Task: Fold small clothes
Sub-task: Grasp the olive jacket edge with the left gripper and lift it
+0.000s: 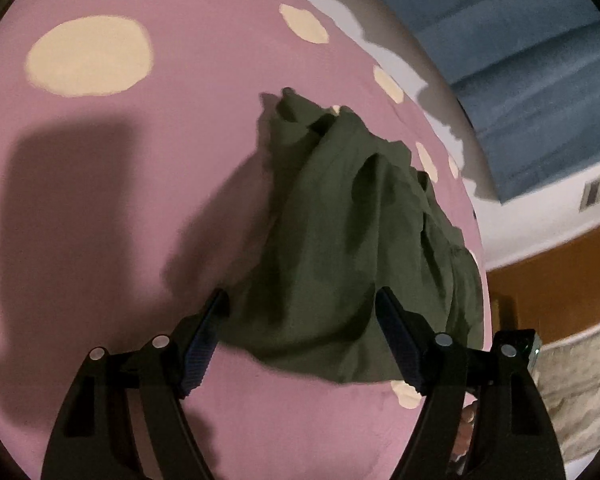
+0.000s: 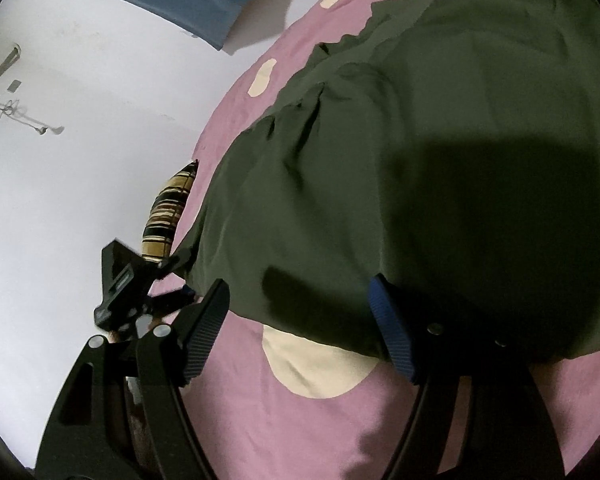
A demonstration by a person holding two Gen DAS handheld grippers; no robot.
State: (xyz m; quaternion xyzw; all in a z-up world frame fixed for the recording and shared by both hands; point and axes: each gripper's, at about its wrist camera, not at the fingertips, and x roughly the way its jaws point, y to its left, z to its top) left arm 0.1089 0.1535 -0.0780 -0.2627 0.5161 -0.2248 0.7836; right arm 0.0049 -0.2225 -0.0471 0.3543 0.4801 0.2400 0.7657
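Note:
A dark olive green garment (image 1: 340, 240) lies crumpled on a pink bedsheet (image 1: 140, 200) with cream spots. In the left wrist view my left gripper (image 1: 302, 300) is open, and the garment's near edge lies between its fingers without the pads pressing on it. In the right wrist view the garment (image 2: 380, 160) fills most of the picture. My right gripper (image 2: 298, 288) is open astride another stretch of its edge, over a cream spot (image 2: 316, 364). The left gripper (image 2: 182, 276) shows at the garment's left corner.
The bed's edge runs close by on the right, with a blue fabric (image 1: 520, 60), a white wall and a brown wooden panel (image 1: 560, 276) beyond. A striped cushion (image 2: 168, 216) lies off the bed's edge. The pink sheet spreads out to the left.

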